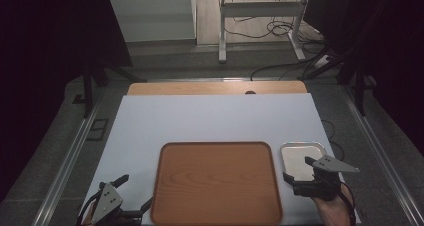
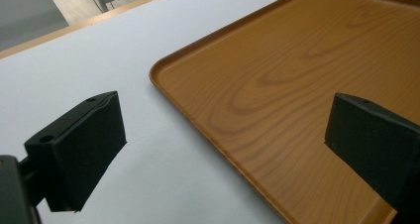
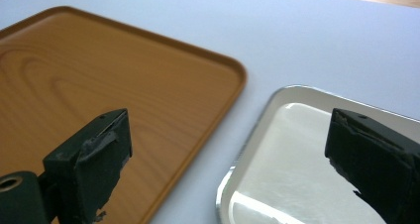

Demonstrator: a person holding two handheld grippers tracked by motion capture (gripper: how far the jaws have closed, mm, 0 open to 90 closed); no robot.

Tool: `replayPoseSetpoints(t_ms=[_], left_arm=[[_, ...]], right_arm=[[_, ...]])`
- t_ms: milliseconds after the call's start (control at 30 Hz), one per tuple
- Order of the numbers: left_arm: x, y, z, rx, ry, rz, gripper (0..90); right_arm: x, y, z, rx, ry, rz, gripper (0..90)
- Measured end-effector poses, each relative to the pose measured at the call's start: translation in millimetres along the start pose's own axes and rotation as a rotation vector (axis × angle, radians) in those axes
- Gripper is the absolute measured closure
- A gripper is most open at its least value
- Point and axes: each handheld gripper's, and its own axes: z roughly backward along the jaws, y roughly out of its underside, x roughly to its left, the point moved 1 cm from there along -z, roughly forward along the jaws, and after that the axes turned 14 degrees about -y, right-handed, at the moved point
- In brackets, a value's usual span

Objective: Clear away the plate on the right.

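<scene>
Wooden and rounded at its corners, the brown tray (image 1: 216, 182) lies flat on the white sheet (image 1: 210, 118) that covers the table, its long axis running left to right in the high view and its inside bare. Just beside its right edge, apart by a thin strip of white, sits the small metal tray (image 1: 298, 154), also bare. The left tool (image 1: 134, 194) hovers at the wooden tray's near left corner, jaws spread, with its grey plate turned up; the right tool (image 1: 298, 168) hangs over the near part of the metal tray, jaws spread, with a hand (image 1: 333, 212) and wrist entering from the bottom edge. In the left gripper view, the left tool (image 2: 225, 135) looks along the table with one black jaw over the white sheet and the other over the wooden tray (image 2: 297, 85), whose rim runs between them. In the right gripper view, the right tool (image 3: 228, 154) straddles the gap: one jaw over the wooden tray (image 3: 99, 85), the other over the metal tray (image 3: 287, 159).
</scene>
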Motion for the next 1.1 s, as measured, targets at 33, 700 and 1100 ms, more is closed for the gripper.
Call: replayPoseSetpoints(t_ms=[33,700,1100], left_arm=[[0.0,0.0,0.0,0.0,0.0,0.0,2.0],[-0.3,-0.1,-0.1,-0.001,-0.001,-0.001,2.1],[-0.4,-0.2,0.0,-0.001,0.0,-0.004,2.0]], right_arm=[[-2.5,-0.1,0.6,-0.005,0.004,-0.008,3.8],[-43.3,1.8,7.0,0.015,0.15,-0.095,1.4],[-71.0,5.2,9.8,0.056,0.217,-0.204,0.0]])
